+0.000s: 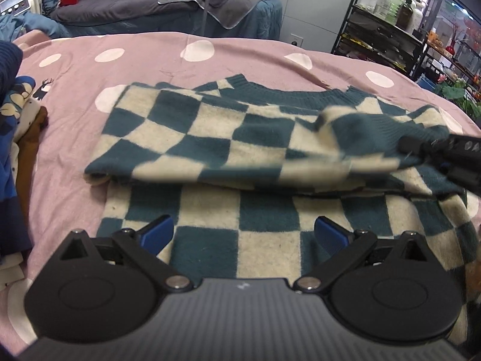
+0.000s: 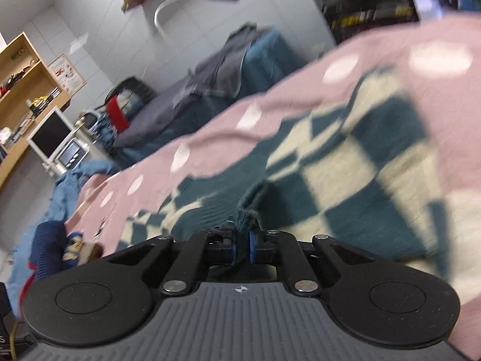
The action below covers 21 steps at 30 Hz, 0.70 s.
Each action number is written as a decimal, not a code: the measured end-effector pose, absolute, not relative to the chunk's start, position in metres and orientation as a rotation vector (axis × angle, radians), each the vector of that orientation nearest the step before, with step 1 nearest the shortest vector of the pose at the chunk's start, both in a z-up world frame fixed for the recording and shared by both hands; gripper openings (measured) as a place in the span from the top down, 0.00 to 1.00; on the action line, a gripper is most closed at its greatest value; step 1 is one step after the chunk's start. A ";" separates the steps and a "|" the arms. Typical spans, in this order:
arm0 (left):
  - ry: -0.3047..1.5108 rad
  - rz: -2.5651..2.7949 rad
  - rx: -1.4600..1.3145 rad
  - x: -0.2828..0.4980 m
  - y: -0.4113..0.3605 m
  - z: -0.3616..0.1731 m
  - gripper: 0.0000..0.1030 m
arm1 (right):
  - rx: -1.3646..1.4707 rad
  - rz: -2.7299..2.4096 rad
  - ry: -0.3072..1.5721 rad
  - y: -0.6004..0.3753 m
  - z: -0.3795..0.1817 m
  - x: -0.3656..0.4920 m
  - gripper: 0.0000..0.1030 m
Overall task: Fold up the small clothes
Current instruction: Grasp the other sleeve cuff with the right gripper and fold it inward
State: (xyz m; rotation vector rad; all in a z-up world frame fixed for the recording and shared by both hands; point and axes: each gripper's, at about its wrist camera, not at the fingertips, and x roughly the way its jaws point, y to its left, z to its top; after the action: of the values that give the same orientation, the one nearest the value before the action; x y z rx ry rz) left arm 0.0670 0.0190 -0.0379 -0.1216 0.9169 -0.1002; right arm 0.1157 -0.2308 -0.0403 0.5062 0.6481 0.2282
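Note:
A teal and cream checkered sweater (image 1: pixel 210 138) lies on the pink polka-dot bedspread (image 1: pixel 72 156), its collar at the far side. One sleeve is folded across the chest. My left gripper (image 1: pixel 243 234) is open and empty, hovering over the sweater's lower part with blue pads spread wide. My right gripper (image 1: pixel 421 147) enters from the right and is shut on the teal sleeve cuff (image 2: pixel 246 213), holding it just above the body of the sweater (image 2: pixel 345 165). The right wrist view is tilted and blurred.
A pile of other clothes (image 1: pixel 15 138) lies at the left edge of the bed. A second bed with grey bedding (image 1: pixel 168 9) stands behind. A black rack with bottles (image 1: pixel 390 15) stands at the far right. A wooden shelf and monitor (image 2: pixel 51 135) show left in the right wrist view.

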 end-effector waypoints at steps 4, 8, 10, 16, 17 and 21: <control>0.924 -0.114 -0.117 0.068 0.014 -0.039 0.01 | 0.431 0.165 0.582 -0.242 -0.026 0.108 0.87; 0.931 -0.116 -0.113 0.067 0.012 -0.040 0.01 | 0.365 0.126 0.551 -0.250 -0.020 0.102 0.87; 0.937 -0.116 -0.113 0.067 0.012 -0.041 0.01 | 0.328 0.099 0.537 -0.253 -0.020 0.100 0.87; 0.954 -0.114 -0.115 0.067 0.013 -0.043 0.01 | 0.339 0.052 0.612 -0.263 -0.038 0.107 0.87; 0.954 -0.113 -0.115 0.067 0.014 -0.043 0.01 | 0.341 0.046 0.627 -0.264 -0.041 0.106 0.87; 0.961 -0.113 -0.108 0.067 0.014 -0.044 0.01 | 0.345 0.038 0.650 -0.265 -0.050 0.105 0.87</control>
State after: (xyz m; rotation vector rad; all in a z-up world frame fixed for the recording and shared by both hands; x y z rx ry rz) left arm 0.0674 0.0140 -0.0436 -0.1085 0.9607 -0.1126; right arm 0.1051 -0.2651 -0.0499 0.3453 0.6496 0.0377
